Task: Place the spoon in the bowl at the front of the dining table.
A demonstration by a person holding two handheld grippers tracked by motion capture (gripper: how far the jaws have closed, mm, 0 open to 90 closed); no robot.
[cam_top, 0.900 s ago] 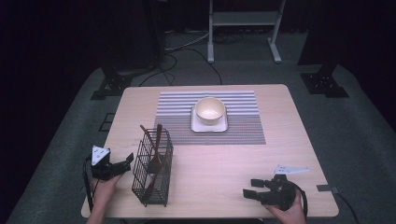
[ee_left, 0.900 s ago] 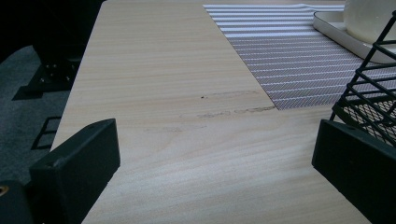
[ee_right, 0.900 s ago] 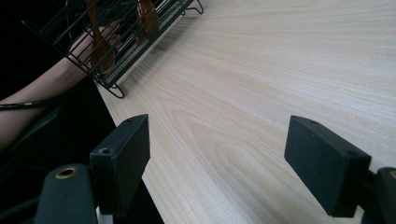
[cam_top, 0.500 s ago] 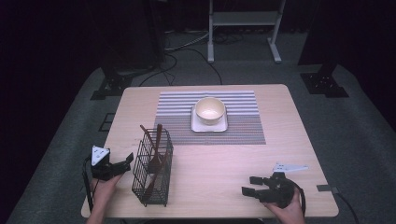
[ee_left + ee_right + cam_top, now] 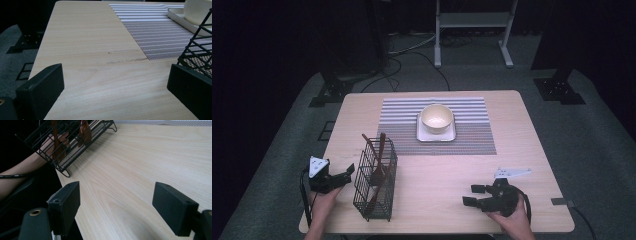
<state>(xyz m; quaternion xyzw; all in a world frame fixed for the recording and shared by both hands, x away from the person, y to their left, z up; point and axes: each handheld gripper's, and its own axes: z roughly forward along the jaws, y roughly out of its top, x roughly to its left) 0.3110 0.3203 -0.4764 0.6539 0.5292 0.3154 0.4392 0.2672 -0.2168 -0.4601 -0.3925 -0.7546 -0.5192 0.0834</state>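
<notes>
Pale wood grain runs across the square table (image 5: 522, 145), where a person's two hand-held grippers rest near the front edge. The left gripper (image 5: 343, 176), with a grey three-cornered plate on top, sits at the front left corner, its jaws spread apart with nothing between them and pointing toward the black wire basket (image 5: 374, 180) just beside it; in the left gripper view the basket's mesh wall (image 5: 200, 50) rises right next to the right-hand jaw, though contact cannot be told. The basket stands upright on the bare wood and holds brown wooden utensils (image 5: 378, 167), their handles leaning against its rim. The right gripper (image 5: 474, 195) lies well apart from the basket, at the front right of the table, its jaws released and wide over bare wood, aimed leftward toward the basket (image 5: 72, 142), which shows in the right gripper view with a hand behind its wires. A small grey flat plate (image 5: 512, 173) lies on the table just behind the right gripper. Farther back, a grey-and-white striped placemat (image 5: 472, 130) carries a white square plate (image 5: 422, 135) with a cream round bowl (image 5: 437, 118) standing on it.
</notes>
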